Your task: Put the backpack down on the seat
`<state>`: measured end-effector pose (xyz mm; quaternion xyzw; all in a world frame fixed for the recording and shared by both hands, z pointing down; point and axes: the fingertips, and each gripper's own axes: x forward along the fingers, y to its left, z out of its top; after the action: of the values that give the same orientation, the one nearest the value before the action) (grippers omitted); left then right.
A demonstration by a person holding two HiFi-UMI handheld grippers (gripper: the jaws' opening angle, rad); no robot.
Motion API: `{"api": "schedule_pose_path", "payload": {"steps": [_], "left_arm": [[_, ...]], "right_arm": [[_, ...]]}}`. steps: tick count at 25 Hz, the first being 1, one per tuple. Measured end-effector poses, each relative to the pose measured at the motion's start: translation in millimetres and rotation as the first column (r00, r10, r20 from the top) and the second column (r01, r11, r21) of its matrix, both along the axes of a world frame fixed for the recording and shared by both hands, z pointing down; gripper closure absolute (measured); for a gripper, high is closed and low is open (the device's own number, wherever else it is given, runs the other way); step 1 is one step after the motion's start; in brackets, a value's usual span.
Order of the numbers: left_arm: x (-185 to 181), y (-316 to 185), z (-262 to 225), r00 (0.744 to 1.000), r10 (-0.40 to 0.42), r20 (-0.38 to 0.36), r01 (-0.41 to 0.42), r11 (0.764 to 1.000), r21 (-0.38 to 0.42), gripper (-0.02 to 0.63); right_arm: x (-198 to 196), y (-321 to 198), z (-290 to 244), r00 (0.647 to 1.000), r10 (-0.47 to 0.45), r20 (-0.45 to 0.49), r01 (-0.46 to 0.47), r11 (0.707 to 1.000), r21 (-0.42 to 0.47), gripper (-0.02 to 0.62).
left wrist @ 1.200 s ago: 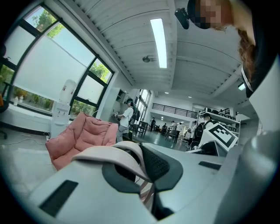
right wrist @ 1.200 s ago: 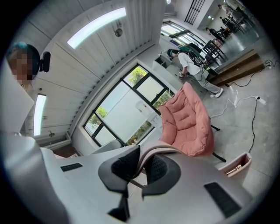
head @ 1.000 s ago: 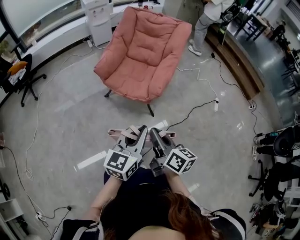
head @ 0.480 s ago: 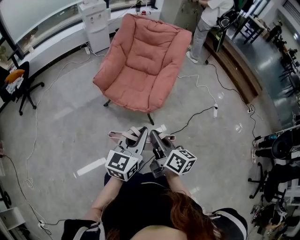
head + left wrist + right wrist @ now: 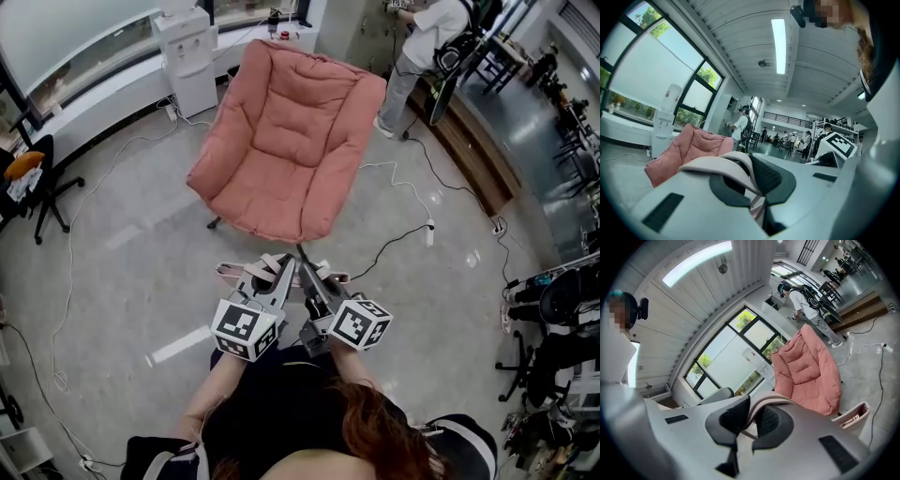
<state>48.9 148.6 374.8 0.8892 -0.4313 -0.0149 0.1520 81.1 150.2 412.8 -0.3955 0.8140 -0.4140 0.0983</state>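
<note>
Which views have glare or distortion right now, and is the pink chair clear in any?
Head view: evenly lit and sharp, pink chair clear, faint sheen on the floor. Left gripper view: heavy fisheye with dark corners, ceiling light blown out, backpack strap up close looks soft. Right gripper view: same fisheye, tilted, window washed out.

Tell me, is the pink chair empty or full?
Empty. The chair cushion is bare; the left gripper and right gripper pinch the backpack straps.
</note>
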Motion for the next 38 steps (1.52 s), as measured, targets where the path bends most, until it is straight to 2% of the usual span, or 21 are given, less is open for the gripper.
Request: {"api": "schedule_pose_path", "payload": {"steps": [11, 24, 38], "left_arm": [[-44, -51, -1, 1.0, 0.016, 0.014, -0.016, 1.0, 0.014, 0.588], [-64, -67, 0, 1.0, -0.021, 0.005, 0.021, 0.999, 0.031, 0.588], [-76, -75, -31, 0.997, -0.075, -0.034, 0.077, 0.993, 0.092, 0.588]], "right_arm": [[-45, -51, -1, 1.0, 0.023, 0.01, -0.024, 1.0, 0.017, 0.552], [-65, -68, 2, 1.0, -0.016, -0.014, 0.017, 0.998, 0.061, 0.552], [-73, -81, -33, 0.998, -0.061, 0.007, 0.059, 0.987, 0.147, 0.552]]}}
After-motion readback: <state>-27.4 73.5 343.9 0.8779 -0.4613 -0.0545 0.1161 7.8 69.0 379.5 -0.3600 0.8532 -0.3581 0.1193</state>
